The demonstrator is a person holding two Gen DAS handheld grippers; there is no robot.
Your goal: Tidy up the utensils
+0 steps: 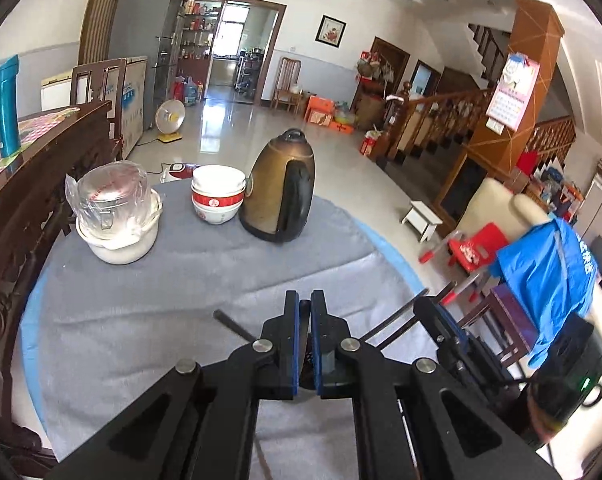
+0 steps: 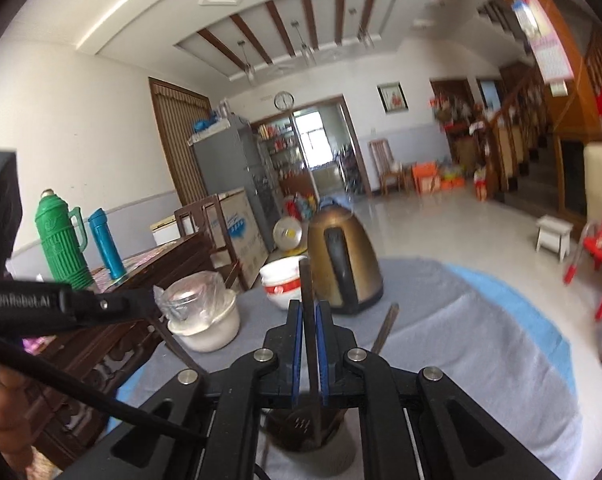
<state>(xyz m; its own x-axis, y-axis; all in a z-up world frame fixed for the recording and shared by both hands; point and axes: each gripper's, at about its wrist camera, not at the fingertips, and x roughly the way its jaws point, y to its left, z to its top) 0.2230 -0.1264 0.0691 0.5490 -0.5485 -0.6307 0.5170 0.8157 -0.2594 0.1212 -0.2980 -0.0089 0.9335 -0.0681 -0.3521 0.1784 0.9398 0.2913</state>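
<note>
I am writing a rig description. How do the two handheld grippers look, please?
Both the left gripper and the right gripper are matte black linkages with silver pivot pins and flat fingers lined with blue pads. The left one carries white "GenRobot.AI" lettering and a black cable.

The kettle (image 1: 279,190) stands on the cloth (image 1: 205,276) that covers the surface (image 1: 401,264), toward its far side. Just left of the kettle sits a stack of bowls (image 1: 218,194), and farther left of the kettle a pot (image 1: 119,240) carries a bagged container (image 1: 109,196) on top. Nearer than the kettle, the left gripper (image 1: 305,300) is over the cloth; a thin rod (image 1: 233,326) lies on the cloth just left of its fingers (image 1: 291,320). In the right wrist view, the right gripper (image 2: 309,308) is in front of the kettle with a chopstick (image 2: 307,292) upright between its fingers, above a holder (image 2: 301,428) standing on the cloth. Left of the kettle, beyond the surface's edge, a side table (image 2: 149,268) bears a thermos (image 2: 61,240) and a flask (image 2: 105,242).
</note>
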